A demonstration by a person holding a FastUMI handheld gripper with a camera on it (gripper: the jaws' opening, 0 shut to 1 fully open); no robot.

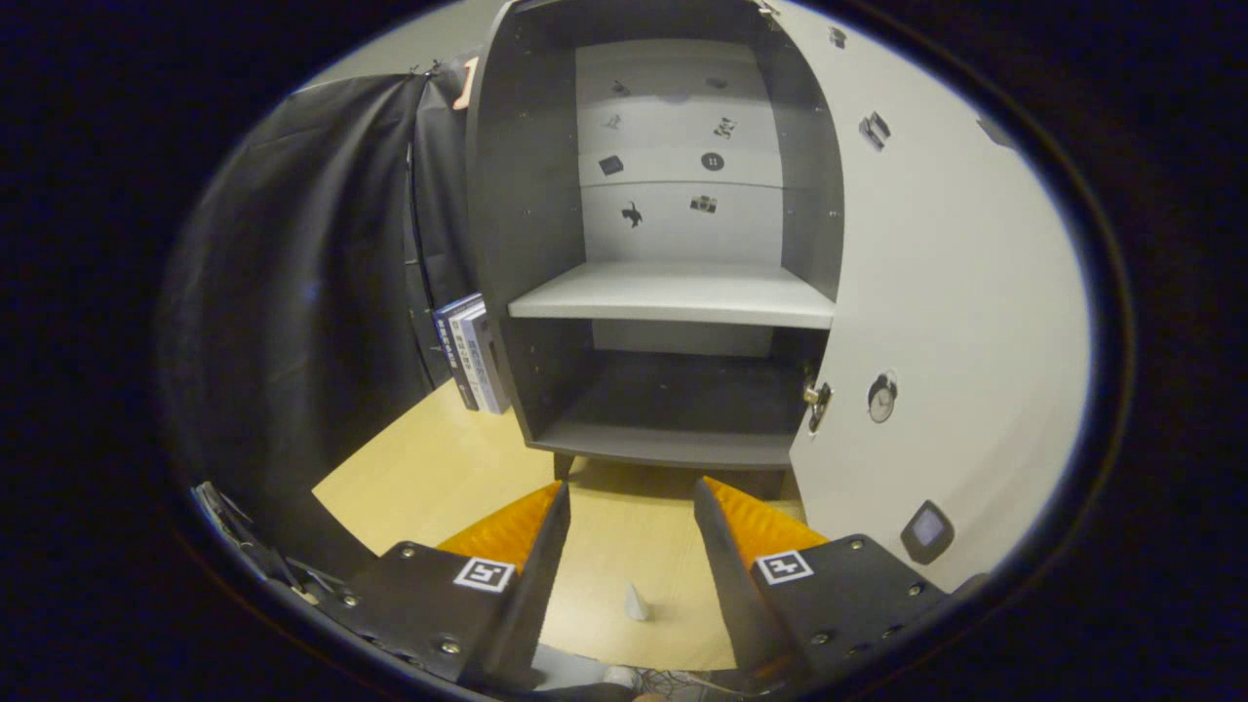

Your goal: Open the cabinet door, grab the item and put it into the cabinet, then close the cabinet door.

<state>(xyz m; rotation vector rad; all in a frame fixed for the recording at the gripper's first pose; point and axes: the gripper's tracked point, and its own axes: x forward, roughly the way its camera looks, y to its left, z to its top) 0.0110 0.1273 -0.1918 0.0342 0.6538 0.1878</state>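
Observation:
A grey cabinet [526, 195] stands on the wooden tabletop just beyond my fingers, with its door [955, 292] swung wide to the right. Inside, a pale middle shelf [673, 294] and the darker bottom shelf [673, 444] hold nothing that I can see. Small dark stickers dot the back panel [673, 210]. My gripper [632, 497] is open, and nothing sits between its fingers. A small white cone-shaped item [636, 603] stands on the wood low between the fingers, nearer to me than their tips.
A few books [470, 353] lean upright against the cabinet's left side. Black cloth [312, 292] hangs to the left of them. The wooden tabletop [439, 478] stretches from the cabinet's feet toward me. A latch [815, 398] sits on the door's inner edge.

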